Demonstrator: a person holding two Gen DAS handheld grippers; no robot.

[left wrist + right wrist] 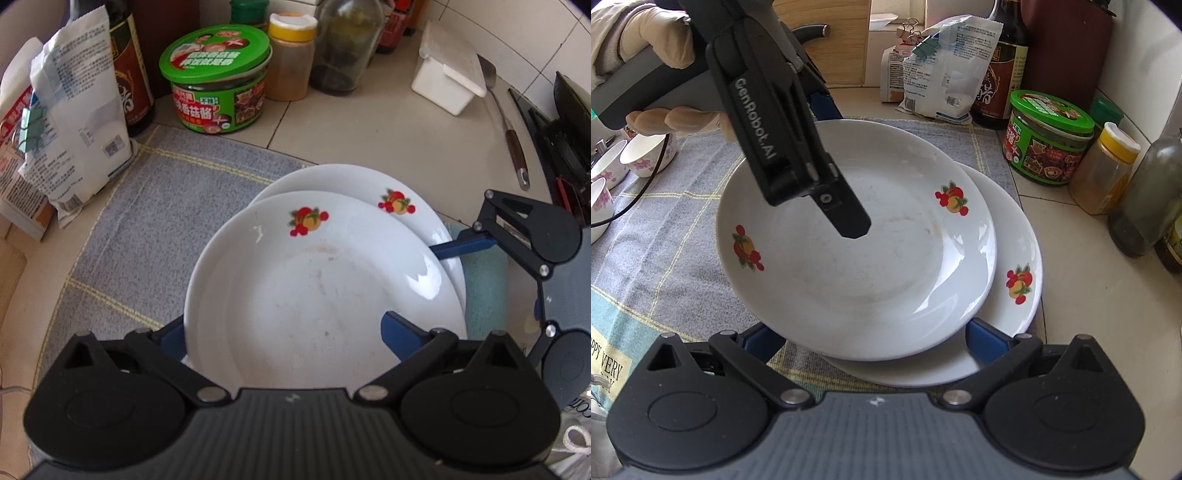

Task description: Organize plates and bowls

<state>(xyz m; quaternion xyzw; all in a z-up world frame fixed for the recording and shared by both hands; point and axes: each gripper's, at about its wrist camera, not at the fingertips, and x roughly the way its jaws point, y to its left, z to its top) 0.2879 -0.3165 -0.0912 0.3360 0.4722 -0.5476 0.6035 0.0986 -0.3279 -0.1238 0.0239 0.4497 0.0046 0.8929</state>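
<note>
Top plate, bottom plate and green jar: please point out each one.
top plate (849,258), right wrist view, on its flat centre
bottom plate (1015,314), right wrist view, on its exposed rim
green jar (218,107), left wrist view, on its label

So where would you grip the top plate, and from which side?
Grip the top plate by its rim on the cloth side, where it overhangs the lower plate. The plate is too wide to span, so one finger goes above the rim and one below.

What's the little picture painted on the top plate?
Red and orange fruit with green leaves on the white top plate, printed twice; clearest in the right wrist view.
</note>
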